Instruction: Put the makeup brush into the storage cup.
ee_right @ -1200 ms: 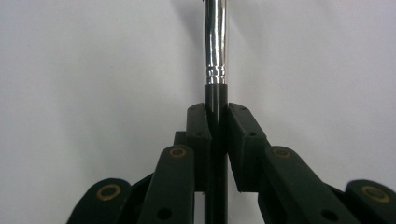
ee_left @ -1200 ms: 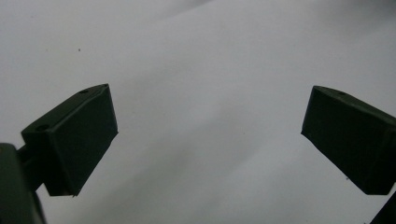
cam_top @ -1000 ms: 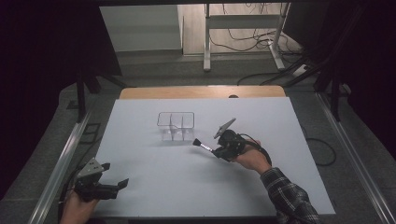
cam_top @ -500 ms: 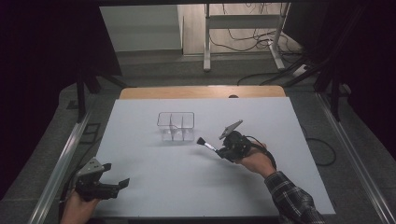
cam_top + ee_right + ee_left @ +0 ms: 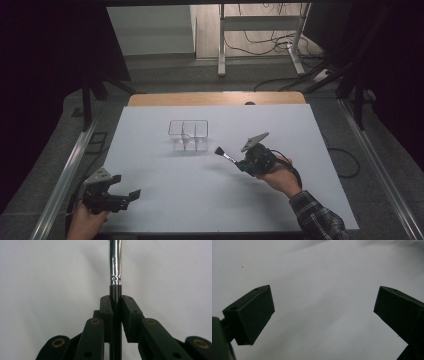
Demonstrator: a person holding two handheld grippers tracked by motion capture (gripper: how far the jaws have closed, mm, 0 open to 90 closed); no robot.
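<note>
Right tool (image 5: 239, 162) pinches brush (image 5: 225, 155) by its handle, bristles aimed at 10 o'clock toward clear organizer (image 5: 188, 135), likely for insertion. Left tool (image 5: 131, 195) spread, idle at bench (image 5: 300, 130) edge.

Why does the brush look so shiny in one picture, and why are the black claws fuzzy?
Right gripper view: light glares off the brush's metal collar. Left gripper view: the left gripper sits too near the camera, so it blurs. High view: the table is bright, its surroundings dark.

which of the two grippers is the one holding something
The right gripper, right of the clear organizer: its jaws are clamped on the makeup brush handle. The left gripper, near the table's front left corner, is open and holds nothing.
</note>
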